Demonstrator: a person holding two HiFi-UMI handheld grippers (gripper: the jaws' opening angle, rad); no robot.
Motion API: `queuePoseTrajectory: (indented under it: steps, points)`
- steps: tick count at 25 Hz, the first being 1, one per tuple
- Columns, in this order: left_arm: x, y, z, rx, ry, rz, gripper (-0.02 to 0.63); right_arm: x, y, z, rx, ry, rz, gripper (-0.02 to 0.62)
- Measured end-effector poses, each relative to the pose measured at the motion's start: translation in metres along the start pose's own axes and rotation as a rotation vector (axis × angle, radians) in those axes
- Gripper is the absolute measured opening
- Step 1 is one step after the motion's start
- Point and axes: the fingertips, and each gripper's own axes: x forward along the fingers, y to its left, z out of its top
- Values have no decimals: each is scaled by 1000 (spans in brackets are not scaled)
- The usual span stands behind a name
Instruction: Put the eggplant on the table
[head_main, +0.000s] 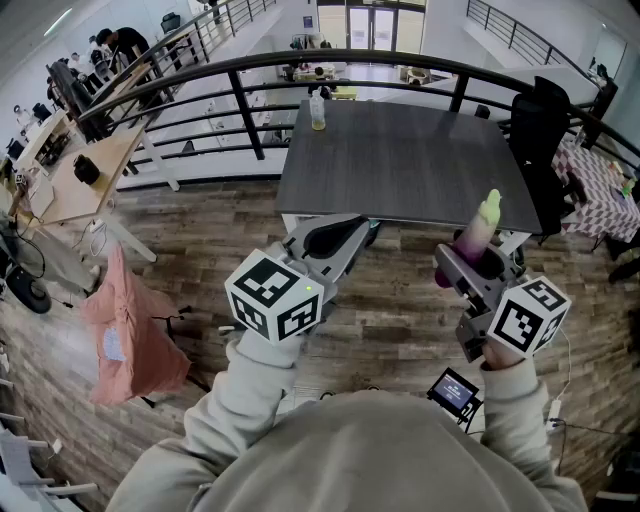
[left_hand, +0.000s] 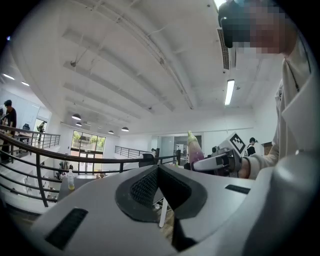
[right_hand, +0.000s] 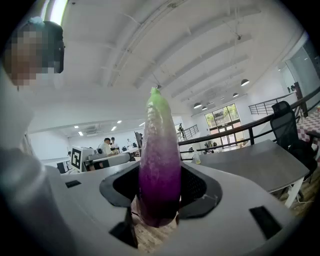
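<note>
Right gripper view, right gripper (right_hand: 160, 192) jaws pinching upright eggplant (right_hand: 159, 150), left gripper (left_hand: 158, 172) jaws pressed together

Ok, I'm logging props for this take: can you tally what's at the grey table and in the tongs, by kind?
eggplant: 1, held upright in the right tongs
bottle: 1, standing on the table
table: 1
chair: 1, beside the table
Total: 4
</note>
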Motion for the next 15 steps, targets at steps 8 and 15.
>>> queuePoseTrajectory:
  steps: [8,15]
  points:
    - [-3,1,-4,-13,4,-6,2,3,4,-1,11,7,11,219]
    - [4,1,-9,-31,7,-9,2,-5,-2,-2,6,12,-12,219]
